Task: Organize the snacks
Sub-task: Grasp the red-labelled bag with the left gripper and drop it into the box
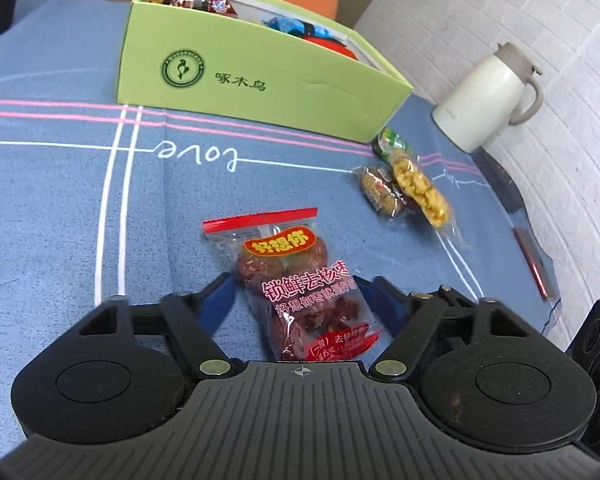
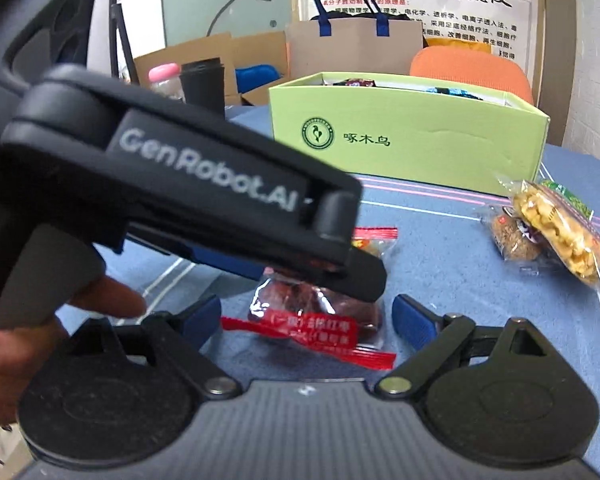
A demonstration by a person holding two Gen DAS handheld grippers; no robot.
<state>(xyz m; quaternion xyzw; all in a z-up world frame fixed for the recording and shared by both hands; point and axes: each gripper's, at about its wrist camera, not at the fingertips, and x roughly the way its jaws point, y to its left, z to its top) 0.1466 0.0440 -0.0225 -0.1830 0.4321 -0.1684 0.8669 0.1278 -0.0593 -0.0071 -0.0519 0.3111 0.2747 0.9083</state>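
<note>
Two open claws [image 1: 296, 292] [image 2: 308, 316] flank a date packet [image 1: 300, 292] on blue tablecloth [image 1: 60, 200]

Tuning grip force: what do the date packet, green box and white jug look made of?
Date packet: thin clear plastic film, glossy; glare and crinkles show.
Green box: matte cardboard, probably; a crease dents its front wall.
White jug: smooth hard shell, satin; plastic or coated metal, unclear.
</note>
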